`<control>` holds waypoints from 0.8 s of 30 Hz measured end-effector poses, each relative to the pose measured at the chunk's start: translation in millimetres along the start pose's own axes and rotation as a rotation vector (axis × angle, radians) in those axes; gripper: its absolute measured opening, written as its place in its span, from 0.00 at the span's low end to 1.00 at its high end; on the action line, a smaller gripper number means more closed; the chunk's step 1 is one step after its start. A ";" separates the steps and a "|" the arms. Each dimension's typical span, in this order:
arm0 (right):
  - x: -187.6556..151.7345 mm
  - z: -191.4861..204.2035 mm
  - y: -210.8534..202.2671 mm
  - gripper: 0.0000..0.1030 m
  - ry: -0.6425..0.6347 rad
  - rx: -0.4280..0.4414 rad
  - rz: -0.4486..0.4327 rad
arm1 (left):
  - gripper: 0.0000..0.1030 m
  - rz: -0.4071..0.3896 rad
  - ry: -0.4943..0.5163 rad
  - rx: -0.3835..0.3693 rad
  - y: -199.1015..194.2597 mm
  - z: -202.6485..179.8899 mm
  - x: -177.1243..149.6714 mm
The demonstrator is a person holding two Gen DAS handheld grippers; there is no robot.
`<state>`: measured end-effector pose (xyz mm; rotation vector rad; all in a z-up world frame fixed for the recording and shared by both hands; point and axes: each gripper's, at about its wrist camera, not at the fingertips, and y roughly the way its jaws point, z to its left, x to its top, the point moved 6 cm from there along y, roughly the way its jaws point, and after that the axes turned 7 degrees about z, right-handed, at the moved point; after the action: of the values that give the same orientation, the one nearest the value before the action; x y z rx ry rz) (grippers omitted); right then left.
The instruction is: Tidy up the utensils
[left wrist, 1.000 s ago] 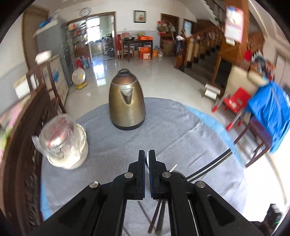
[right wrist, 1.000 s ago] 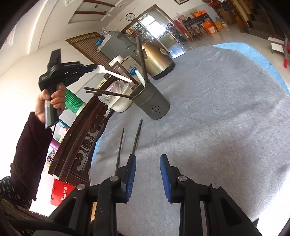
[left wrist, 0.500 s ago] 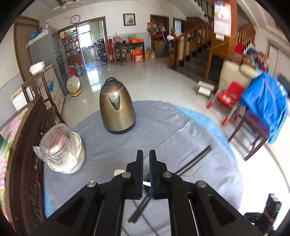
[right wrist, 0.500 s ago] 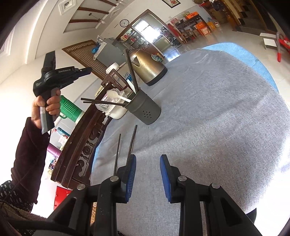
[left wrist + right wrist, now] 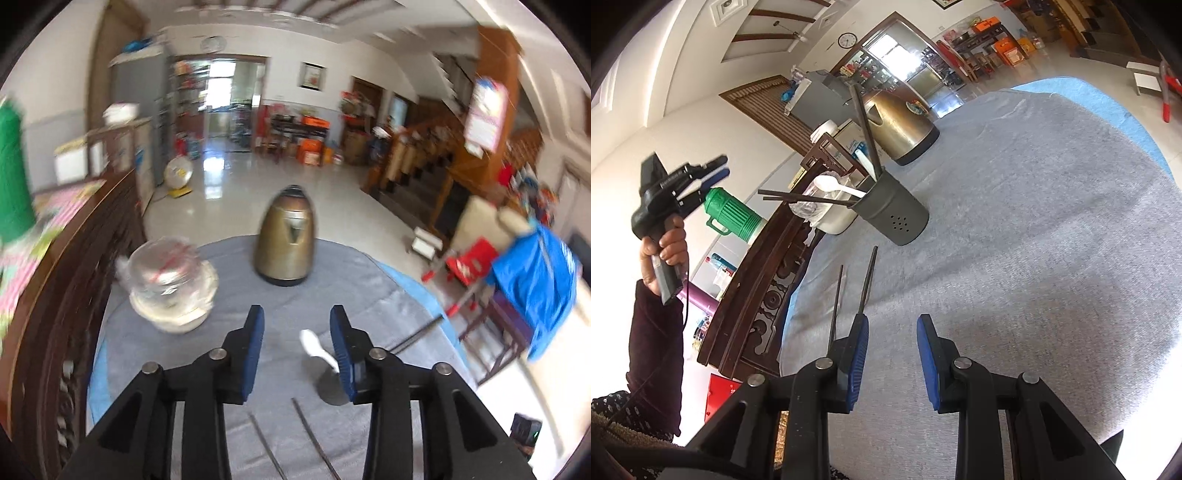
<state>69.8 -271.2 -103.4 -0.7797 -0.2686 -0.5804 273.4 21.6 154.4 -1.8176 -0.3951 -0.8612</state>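
Note:
A dark grey utensil holder [image 5: 897, 210] stands on the grey cloth and holds a white spoon [image 5: 831, 184] and several dark chopsticks [image 5: 866, 133]. The spoon also shows in the left wrist view [image 5: 314, 345], sticking out of the holder [image 5: 330, 387] below my jaws. Two dark chopsticks [image 5: 866, 277] lie on the cloth between the holder and my right gripper [image 5: 890, 354], which is open and empty just above the cloth. My left gripper [image 5: 295, 343] is open and empty, held high to the left of the holder; it also shows in the right wrist view [image 5: 714, 171].
A gold kettle [image 5: 286, 242] stands at the far side of the round table. A white pot with a clear plastic-covered lid [image 5: 171, 282] sits at the left. A carved dark wooden cabinet [image 5: 757, 288] borders the table's left. A green jug [image 5: 733, 216] stands on it.
My left gripper has let go of the white spoon, which now rests in the holder, and has opened and lifted away to the left. My right gripper has hardly moved.

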 end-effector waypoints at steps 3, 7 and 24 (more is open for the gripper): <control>-1.4 0.5 3.0 0.29 -0.002 0.002 0.004 | 0.45 0.006 -0.104 -0.011 1.5 35.4 -16.2; -1.7 -1.8 9.9 0.29 0.012 0.015 0.017 | 0.46 0.075 -0.185 0.001 24.2 63.7 -44.2; -11.2 5.1 34.8 0.29 -0.001 0.018 0.088 | 0.46 0.353 -0.387 0.023 203.4 74.7 -81.5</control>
<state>80.9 -243.5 -125.1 -0.7706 -0.2384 -0.4940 371.8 16.6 -55.0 -1.9569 -0.3099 -0.2598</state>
